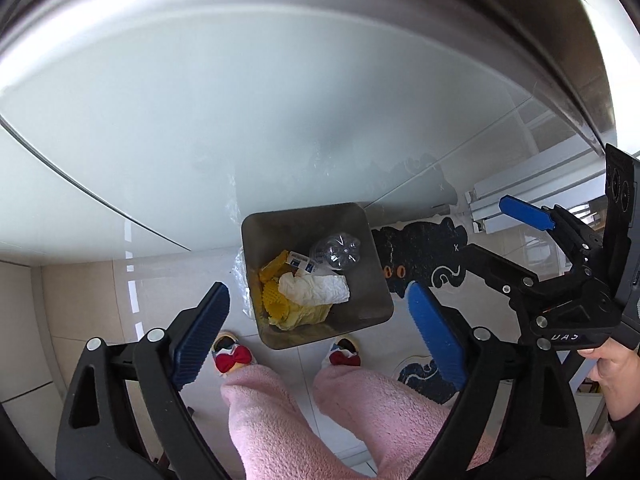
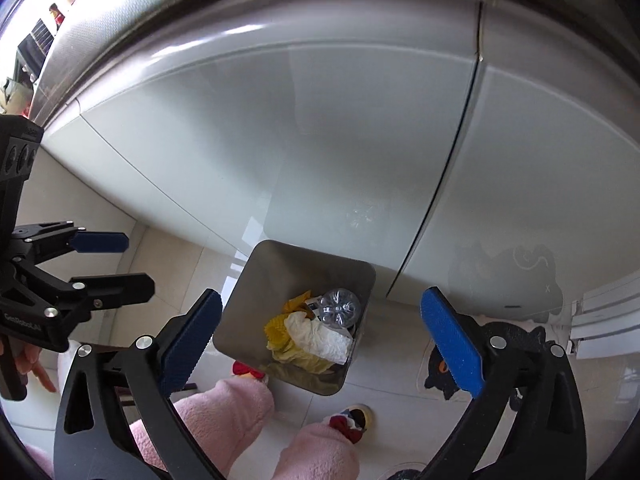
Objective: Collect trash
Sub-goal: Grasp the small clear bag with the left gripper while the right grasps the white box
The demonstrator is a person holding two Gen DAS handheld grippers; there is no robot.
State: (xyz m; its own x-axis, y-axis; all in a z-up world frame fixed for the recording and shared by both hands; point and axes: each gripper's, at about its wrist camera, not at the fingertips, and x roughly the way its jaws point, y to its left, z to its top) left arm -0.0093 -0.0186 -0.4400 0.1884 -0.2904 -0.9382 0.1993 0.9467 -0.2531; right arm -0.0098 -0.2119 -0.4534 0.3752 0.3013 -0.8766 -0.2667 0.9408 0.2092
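A square steel trash bin [image 1: 372, 280] [image 2: 288, 276] stands on the tiled floor below both grippers. Inside lie a clear plastic bottle [image 1: 336, 254] [image 2: 340, 306], a crumpled white tissue [image 1: 316, 290] [image 2: 320, 338], yellow wrappers [image 1: 276, 304] [image 2: 278, 330] and a small blue-and-white carton [image 1: 300, 262]. My left gripper [image 1: 318, 292] [image 2: 138, 262] hangs above the bin's mouth, open wide, with nothing between its blue pads. My right gripper [image 2: 320, 295] [image 1: 490, 226] is likewise open and empty, just to the right of the left one.
White glossy cabinet doors [image 1: 240, 120] [image 2: 320, 140] rise behind the bin. A black cat-shaped mat [image 1: 424, 256] [image 2: 516, 336] lies right of it. The person's pink fleecy legs [image 1: 280, 420] and red-bowed slippers [image 1: 232, 354] stand in front of it. An aluminium rail [image 1: 520, 196] runs at far right.
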